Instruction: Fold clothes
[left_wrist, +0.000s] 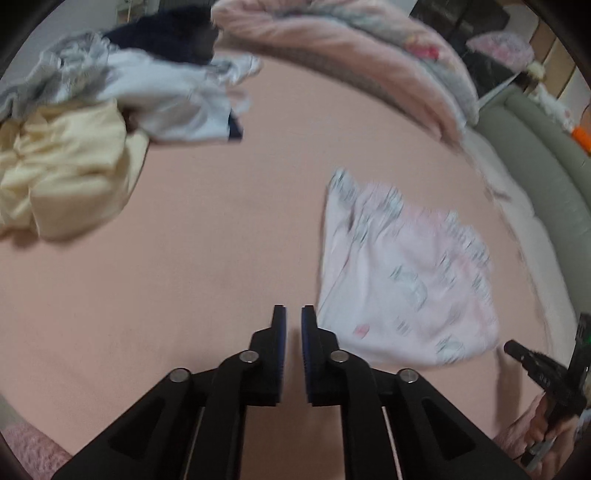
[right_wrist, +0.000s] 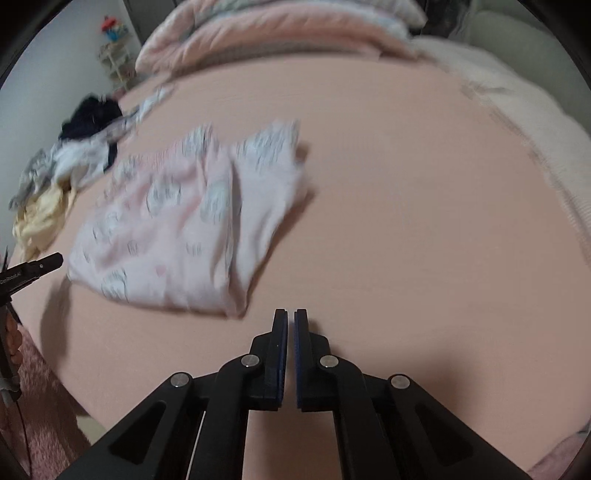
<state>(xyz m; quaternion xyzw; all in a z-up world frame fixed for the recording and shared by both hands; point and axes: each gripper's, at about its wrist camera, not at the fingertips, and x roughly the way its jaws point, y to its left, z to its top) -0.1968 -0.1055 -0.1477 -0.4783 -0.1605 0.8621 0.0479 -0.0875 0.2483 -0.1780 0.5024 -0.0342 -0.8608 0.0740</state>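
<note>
A pale pink printed garment (left_wrist: 402, 273) lies folded on the pink bed sheet (left_wrist: 207, 236); it also shows in the right wrist view (right_wrist: 177, 221). My left gripper (left_wrist: 293, 314) hovers above the sheet just left of the garment's near corner, jaws nearly closed and holding nothing. My right gripper (right_wrist: 290, 317) hovers over the sheet (right_wrist: 406, 221) just right of the garment's near edge, jaws nearly closed and holding nothing. The frames are motion-blurred.
A heap of unfolded clothes lies at the far left: a cream garment (left_wrist: 62, 170), a white and grey one (left_wrist: 166, 99), a dark navy one (left_wrist: 170, 33). A rolled pink blanket (left_wrist: 351, 59) lies along the far edge. A grey sofa (left_wrist: 546, 166) stands at right.
</note>
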